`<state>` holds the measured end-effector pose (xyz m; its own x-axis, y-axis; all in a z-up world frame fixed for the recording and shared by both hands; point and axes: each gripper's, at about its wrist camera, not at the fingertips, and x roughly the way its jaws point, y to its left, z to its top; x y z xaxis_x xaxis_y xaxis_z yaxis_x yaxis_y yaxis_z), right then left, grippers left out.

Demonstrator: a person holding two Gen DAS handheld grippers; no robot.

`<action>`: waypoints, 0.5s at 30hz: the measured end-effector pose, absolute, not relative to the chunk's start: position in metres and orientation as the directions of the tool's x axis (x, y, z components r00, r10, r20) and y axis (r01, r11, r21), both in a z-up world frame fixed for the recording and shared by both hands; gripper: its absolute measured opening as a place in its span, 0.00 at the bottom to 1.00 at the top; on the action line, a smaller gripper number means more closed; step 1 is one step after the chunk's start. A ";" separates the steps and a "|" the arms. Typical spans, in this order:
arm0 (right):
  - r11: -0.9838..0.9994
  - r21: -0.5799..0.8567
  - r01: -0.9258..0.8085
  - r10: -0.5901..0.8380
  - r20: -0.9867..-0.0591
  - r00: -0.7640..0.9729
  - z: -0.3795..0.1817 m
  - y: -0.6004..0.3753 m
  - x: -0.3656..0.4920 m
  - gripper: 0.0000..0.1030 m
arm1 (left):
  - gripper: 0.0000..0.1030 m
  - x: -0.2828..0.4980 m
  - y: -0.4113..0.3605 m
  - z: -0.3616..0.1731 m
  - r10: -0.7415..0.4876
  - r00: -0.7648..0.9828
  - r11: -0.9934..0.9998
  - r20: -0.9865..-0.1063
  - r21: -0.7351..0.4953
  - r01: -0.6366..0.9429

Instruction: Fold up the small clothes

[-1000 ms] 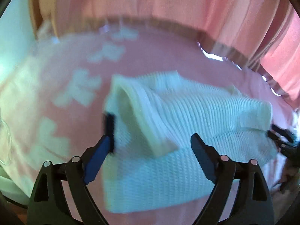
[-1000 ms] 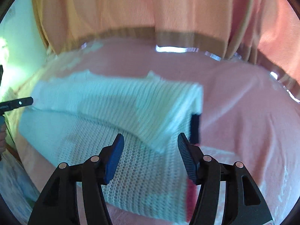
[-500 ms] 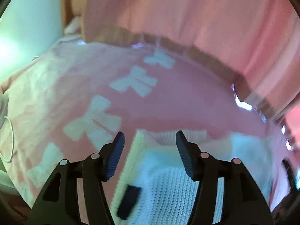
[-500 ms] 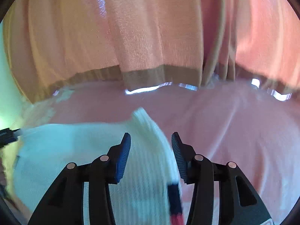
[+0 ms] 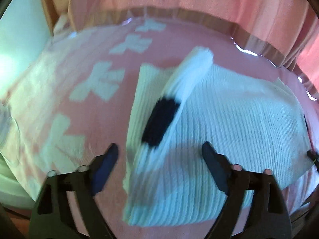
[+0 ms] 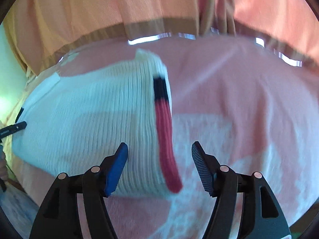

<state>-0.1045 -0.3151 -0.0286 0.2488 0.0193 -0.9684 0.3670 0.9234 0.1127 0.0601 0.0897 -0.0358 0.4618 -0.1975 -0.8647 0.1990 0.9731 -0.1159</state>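
Sweater: white knit sweater lies folded on the pink bedspread, navy-and-red stripe along its right edge.
Left gripper: jaws opening, hovering above the sweater's left edge, gripping nothing.
Right gripper: jaws opening, above the stripe, empty.

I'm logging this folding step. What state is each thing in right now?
Sweater: folded, lying flat on the bedspread, not gripped.
Left sleeve cuff: folded over the body.
Right sleeve cuff: lies along the sweater's edge.
Left gripper: jaws opening, empty, above the sweater.
Right gripper: jaws opening, empty.
Bedspread: spread out.
Curtain: drawn.
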 end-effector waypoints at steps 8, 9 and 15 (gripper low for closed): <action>0.880 0.305 0.364 0.128 -0.891 0.436 0.049 -0.336 -0.124 0.06 | 0.14 0.035 0.129 0.015 -0.375 0.402 0.927 -0.836 -0.344 0.148; 0.897 0.250 0.364 0.092 -0.912 0.399 0.049 -0.334 -0.129 0.06 | 0.12 0.028 0.131 0.018 -0.349 0.395 0.937 -0.850 -0.318 0.144; 0.920 0.074 0.385 0.037 -0.994 0.102 -0.028 -0.328 -0.153 0.08 | 0.15 0.012 0.123 -0.035 -0.113 0.334 0.987 -0.936 -0.066 0.147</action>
